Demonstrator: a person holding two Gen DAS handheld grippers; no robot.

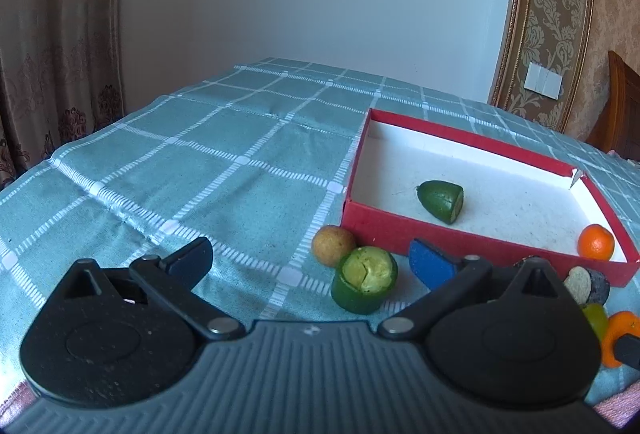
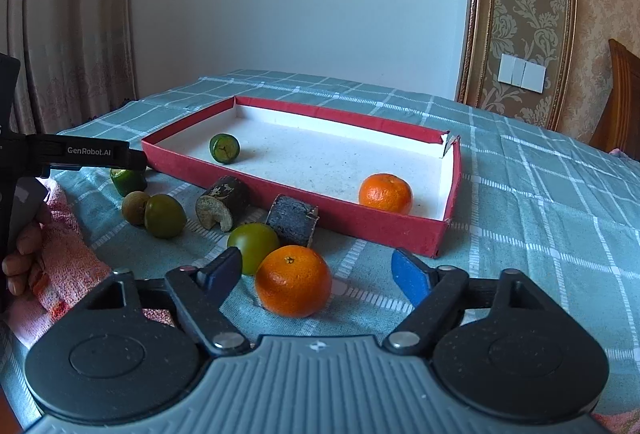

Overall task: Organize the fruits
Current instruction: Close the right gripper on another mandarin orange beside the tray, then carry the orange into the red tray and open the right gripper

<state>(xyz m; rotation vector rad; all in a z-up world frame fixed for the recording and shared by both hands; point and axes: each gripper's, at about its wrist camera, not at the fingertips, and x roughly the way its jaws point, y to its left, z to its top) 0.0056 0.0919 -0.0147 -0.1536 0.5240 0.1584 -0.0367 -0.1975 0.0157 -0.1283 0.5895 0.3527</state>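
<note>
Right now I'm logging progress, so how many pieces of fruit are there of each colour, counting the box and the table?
Orange: 2, one in the box, one on the table
Green: 4
Brown: 1
Dark cut chunks: 2
Total: 9

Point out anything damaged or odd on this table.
The red box has a split far right corner; its walls gape apart there. The green fruit piece by the left gripper has a cracked cut face.

Both wrist cams low, close, facing wall, sharing red box (image 1: 460, 240) (image 2: 360, 220), left cam further left
</note>
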